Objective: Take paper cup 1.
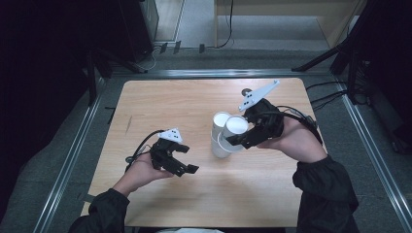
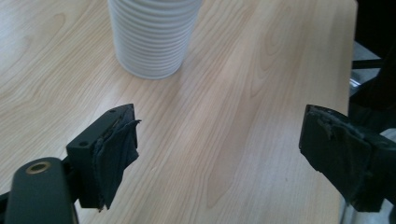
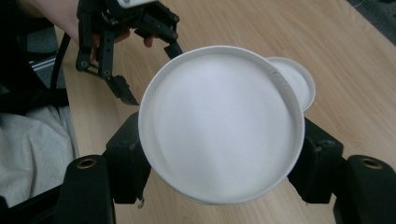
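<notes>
On the wooden tabletop the right claw pinches one paper cup lifted off the stack, the left claw spread empty nearby; setting it down remains.

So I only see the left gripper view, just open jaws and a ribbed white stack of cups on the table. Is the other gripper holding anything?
Observer: Yes, the right gripper is shut on one white cup.
Operator: Where is that cup?
Observer: In the high view it is up beside the top of the stack, on the stack's right side.
</notes>
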Available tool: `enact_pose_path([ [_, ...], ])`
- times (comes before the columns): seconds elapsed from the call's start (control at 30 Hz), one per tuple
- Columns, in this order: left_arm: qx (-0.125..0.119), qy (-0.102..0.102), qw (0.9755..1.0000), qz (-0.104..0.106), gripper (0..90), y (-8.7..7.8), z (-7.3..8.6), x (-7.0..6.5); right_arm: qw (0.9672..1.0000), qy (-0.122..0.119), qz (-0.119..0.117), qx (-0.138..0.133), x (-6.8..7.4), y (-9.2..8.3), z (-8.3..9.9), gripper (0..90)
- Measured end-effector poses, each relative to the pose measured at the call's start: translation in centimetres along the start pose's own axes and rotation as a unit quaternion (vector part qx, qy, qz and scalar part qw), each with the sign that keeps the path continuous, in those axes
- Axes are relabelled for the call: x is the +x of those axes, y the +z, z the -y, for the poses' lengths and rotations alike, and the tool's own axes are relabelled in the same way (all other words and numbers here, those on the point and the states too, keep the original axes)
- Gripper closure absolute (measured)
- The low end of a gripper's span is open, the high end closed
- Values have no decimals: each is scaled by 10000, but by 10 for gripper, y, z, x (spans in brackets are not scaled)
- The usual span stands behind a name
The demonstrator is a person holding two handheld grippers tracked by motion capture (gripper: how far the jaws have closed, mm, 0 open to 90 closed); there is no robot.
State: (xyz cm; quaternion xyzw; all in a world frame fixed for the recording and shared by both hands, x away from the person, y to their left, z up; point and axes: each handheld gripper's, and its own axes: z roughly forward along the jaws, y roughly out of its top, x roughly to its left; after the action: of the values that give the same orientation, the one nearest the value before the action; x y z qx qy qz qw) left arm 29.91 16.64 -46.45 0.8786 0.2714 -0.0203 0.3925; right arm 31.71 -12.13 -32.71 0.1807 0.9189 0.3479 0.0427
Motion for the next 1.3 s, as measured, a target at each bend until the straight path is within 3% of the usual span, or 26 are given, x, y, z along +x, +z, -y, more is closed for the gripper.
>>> enact_pose_path([
  [0.27,-122,128,9998,79,130,1,-6,2,9999,55,-108,88,6,11,19,324],
  [0.53,-103,297,9994,156,134,5,-9,-2,9994,57,-228,248,14,40,35,325],
  [0.7,-164,409,9988,210,134,5,-9,-4,9990,-2,-388,218,17,58,43,325],
  [0.87,-171,393,9988,241,134,7,-7,-4,9988,-41,-446,192,19,72,54,324],
  [1.3,-176,517,9980,322,135,10,-2,-9,9979,8,-649,29,25,95,71,323],
])
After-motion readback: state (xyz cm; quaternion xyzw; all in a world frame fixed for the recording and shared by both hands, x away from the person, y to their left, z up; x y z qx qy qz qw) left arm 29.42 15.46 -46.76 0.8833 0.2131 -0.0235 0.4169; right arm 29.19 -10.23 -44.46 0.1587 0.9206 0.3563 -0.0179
